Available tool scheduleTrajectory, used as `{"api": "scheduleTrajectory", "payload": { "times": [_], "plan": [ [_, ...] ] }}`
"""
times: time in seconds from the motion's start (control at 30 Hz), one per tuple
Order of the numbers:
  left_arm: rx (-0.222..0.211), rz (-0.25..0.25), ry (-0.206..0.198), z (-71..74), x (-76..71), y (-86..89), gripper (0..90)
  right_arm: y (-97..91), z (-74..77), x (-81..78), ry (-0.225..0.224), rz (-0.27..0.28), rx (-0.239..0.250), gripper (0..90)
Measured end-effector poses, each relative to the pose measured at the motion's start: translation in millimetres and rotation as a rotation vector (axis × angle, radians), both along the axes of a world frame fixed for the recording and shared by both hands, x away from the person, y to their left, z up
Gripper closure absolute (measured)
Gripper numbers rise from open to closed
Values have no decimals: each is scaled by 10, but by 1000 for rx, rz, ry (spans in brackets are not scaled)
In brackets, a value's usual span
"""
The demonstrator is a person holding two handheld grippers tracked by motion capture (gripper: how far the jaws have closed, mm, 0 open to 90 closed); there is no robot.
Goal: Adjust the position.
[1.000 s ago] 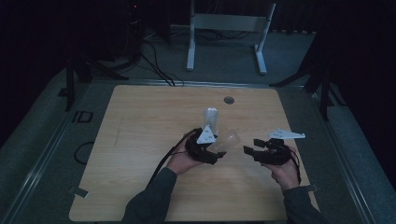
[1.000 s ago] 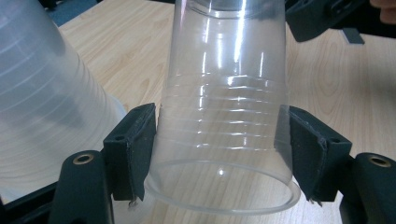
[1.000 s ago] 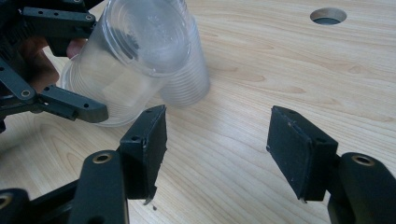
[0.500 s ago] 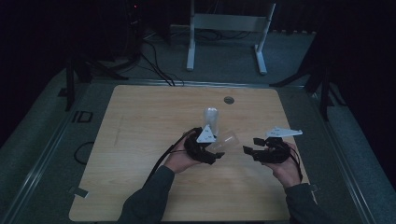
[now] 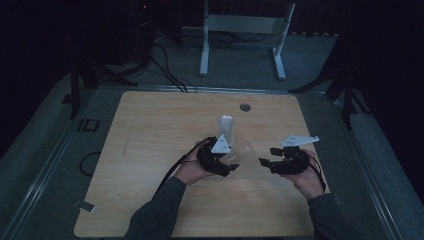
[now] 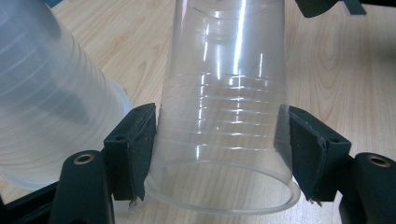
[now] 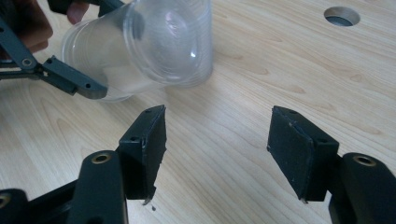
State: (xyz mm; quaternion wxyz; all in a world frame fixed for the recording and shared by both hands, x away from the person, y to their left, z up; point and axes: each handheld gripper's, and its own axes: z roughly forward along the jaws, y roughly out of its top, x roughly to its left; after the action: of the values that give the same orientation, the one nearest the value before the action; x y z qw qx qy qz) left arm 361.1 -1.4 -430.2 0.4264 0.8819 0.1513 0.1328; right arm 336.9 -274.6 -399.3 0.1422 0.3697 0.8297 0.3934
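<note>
At table centre, left gripper (image 5: 231, 167) clamped on clear cup (image 6: 226, 116), cup lying tilted, base toward 3 o'clock; cup stack (image 5: 226, 129) upright just beside, at 12 o'clock; right gripper (image 5: 263, 162) at 3 o'clock, jaws apart, empty.

A clear plastic cup (image 6: 224, 116) with ribbed rings around its wall lies tilted on its side, rim toward the left tool (image 5: 223, 161), whose pads press its wall on both sides. Just beside it, a stack of the same clear cups (image 5: 226, 129) stands upside down on the desk (image 5: 150, 135).
</note>
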Motion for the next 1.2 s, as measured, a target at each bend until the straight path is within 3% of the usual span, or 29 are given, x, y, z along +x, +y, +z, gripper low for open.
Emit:
{"api": "scheduleTrajectory", "payload": {
  "times": [0.2,1.2],
  "plan": [
    [39,-19,-15,-3,-14,-31,306,46,22,5,-2,38,-45,368],
    [124,-90,-22,-24,-52,-74,306,149,95,25,2,152,-173,368]
  ]
}}
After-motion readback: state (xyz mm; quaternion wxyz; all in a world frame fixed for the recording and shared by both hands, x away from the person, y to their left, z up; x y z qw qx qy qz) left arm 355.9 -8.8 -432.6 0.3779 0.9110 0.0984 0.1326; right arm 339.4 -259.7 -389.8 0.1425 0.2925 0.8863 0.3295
